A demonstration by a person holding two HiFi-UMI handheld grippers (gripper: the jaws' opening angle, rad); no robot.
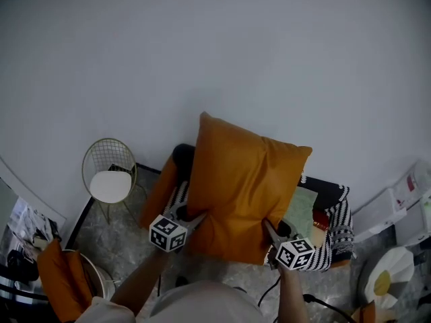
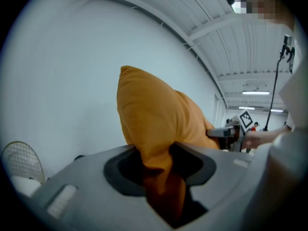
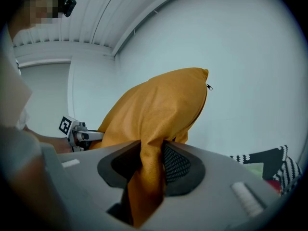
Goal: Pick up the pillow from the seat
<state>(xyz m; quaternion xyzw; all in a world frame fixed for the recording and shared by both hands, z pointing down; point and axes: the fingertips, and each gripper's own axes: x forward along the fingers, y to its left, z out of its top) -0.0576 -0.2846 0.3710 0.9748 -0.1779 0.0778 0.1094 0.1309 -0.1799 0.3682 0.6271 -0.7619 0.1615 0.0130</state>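
pillow: the orange pillow stands on edge between the two grippers. It looks lifted clear of the seat, though from overhead I can't swear its bottom edge is off the chair.

left gripper: the left gripper is clamped on the pillow's lower corner, at about 8 o'clock on the pillow. Its own view shows a fold of orange fabric pinched tight between the jaws.

right gripper: same deal for the right gripper, biting the other lower corner at about 5 o'clock, with cloth bunched between the pads.

which way it lies: from both grippers the bulk of the pillow rises toward 12 o'clock, with the top corner leaning to about 11.

axis: the held bottom edge runs roughly 9 to 3 (the right end sits a bit lower in the head view).

nearer hand: neither one, since each has its own corner, so it's a shared load.

next bit: my guess is both hands need to rise evenly, or the pillow twists around that bottom edge.

neighbours: a wire chair sits well apart at 9 o'clock, and a striped throw hangs on the chair at 3 o'clock.
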